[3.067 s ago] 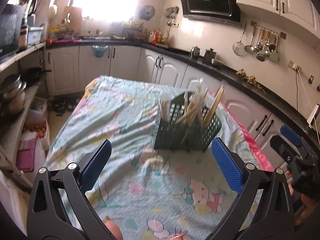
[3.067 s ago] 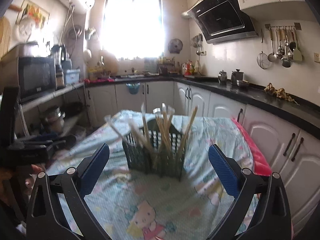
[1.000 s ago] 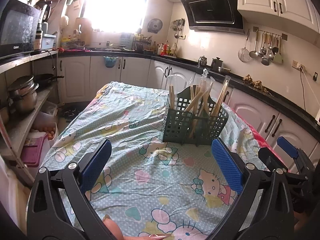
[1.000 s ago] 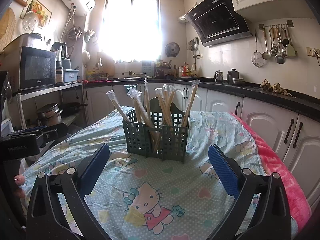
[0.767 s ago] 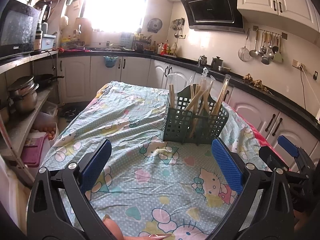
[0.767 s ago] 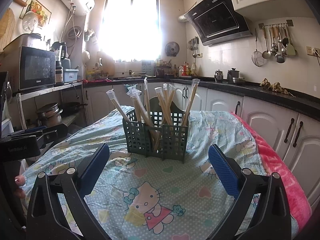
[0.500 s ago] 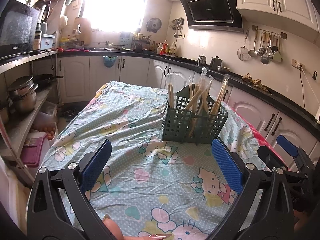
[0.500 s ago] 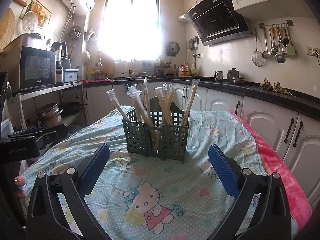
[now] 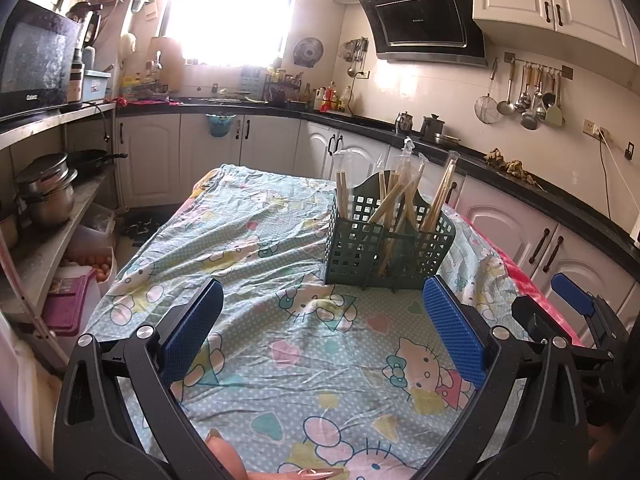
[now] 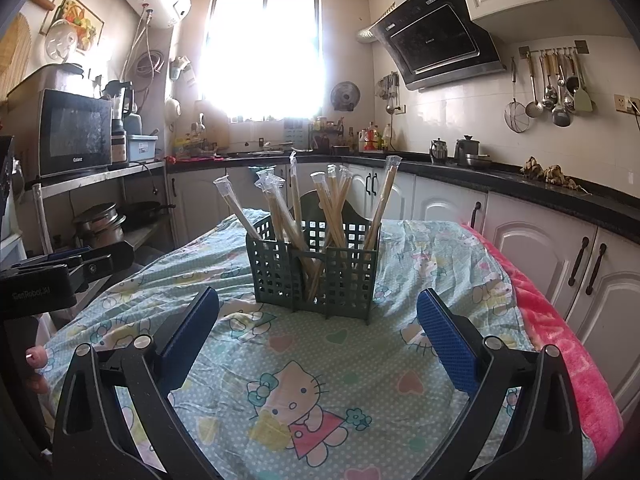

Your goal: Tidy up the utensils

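Blue-padded fingers (image 9: 194, 326) of the left gripper (image 9: 322, 330) are spread wide, released, grasping nothing. The right gripper (image 10: 318, 330) fingers (image 10: 446, 340) are equally spread and empty. Ahead of both, apart from them, the green utensil basket (image 10: 314, 276) stands upright on the cloth-covered desk (image 10: 360, 380), holding wrapped chopsticks (image 10: 332, 204) leaning at mixed angles.
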`<state>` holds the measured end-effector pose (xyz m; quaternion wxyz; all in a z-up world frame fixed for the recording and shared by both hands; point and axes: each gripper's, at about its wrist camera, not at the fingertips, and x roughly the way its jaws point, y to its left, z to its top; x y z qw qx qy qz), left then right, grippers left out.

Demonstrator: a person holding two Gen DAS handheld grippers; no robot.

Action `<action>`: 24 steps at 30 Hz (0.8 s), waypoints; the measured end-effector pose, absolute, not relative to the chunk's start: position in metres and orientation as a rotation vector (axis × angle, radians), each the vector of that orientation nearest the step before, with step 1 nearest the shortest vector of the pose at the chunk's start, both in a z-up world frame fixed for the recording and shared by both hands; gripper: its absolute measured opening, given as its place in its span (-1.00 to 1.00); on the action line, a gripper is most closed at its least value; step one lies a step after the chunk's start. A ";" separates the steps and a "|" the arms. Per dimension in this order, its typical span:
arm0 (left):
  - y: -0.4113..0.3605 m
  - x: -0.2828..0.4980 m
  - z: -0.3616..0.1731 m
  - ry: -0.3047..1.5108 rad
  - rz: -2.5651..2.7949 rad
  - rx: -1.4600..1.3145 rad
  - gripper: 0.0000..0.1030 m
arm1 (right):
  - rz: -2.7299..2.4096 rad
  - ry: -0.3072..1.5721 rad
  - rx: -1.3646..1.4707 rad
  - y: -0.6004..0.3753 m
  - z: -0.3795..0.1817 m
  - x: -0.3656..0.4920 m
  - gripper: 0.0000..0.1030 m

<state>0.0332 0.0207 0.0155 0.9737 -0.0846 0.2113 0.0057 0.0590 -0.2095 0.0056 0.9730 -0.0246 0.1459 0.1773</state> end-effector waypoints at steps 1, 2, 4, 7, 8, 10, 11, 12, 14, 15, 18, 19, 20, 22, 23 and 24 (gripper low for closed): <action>0.021 0.034 0.015 0.426 0.012 -0.170 0.79 | 0.358 0.294 -0.051 -0.209 0.005 0.059 0.87; 0.021 0.033 0.015 0.427 0.011 -0.172 0.79 | 0.358 0.295 -0.051 -0.209 0.005 0.059 0.87; 0.021 0.034 0.015 0.429 0.012 -0.173 0.79 | 0.358 0.296 -0.051 -0.209 0.005 0.060 0.88; 0.020 0.034 0.015 0.432 0.010 -0.172 0.79 | 0.358 0.295 -0.051 -0.209 0.005 0.059 0.88; 0.021 0.034 0.015 0.432 0.010 -0.170 0.79 | 0.358 0.295 -0.052 -0.209 0.005 0.059 0.88; 0.020 0.033 0.015 0.430 0.009 -0.168 0.79 | 0.358 0.293 -0.050 -0.209 0.005 0.059 0.88; 0.020 0.033 0.015 0.431 0.012 -0.165 0.79 | 0.358 0.294 -0.050 -0.209 0.005 0.060 0.88; 0.020 0.034 0.015 0.432 0.011 -0.162 0.79 | 0.357 0.295 -0.050 -0.210 0.005 0.060 0.88; 0.019 0.034 0.014 0.434 0.004 -0.161 0.79 | 0.354 0.298 -0.048 -0.210 0.005 0.060 0.88; 0.019 0.035 0.013 0.435 0.004 -0.159 0.79 | 0.353 0.299 -0.047 -0.211 0.006 0.061 0.88; 0.018 0.038 0.010 0.442 0.016 -0.141 0.79 | 0.345 0.295 -0.043 -0.213 0.007 0.061 0.88; 0.018 0.039 0.010 0.448 0.016 -0.139 0.79 | 0.342 0.295 -0.041 -0.214 0.006 0.061 0.88; 0.018 0.040 0.008 0.452 0.014 -0.140 0.79 | 0.339 0.297 -0.039 -0.215 0.006 0.062 0.88; 0.019 0.043 0.007 0.462 0.011 -0.146 0.79 | 0.332 0.301 -0.039 -0.216 0.006 0.064 0.88; 0.020 0.044 0.006 0.467 0.011 -0.148 0.79 | 0.328 0.302 -0.037 -0.216 0.005 0.065 0.88; 0.021 0.045 0.005 0.470 0.009 -0.149 0.79 | 0.324 0.305 -0.035 -0.218 0.005 0.067 0.88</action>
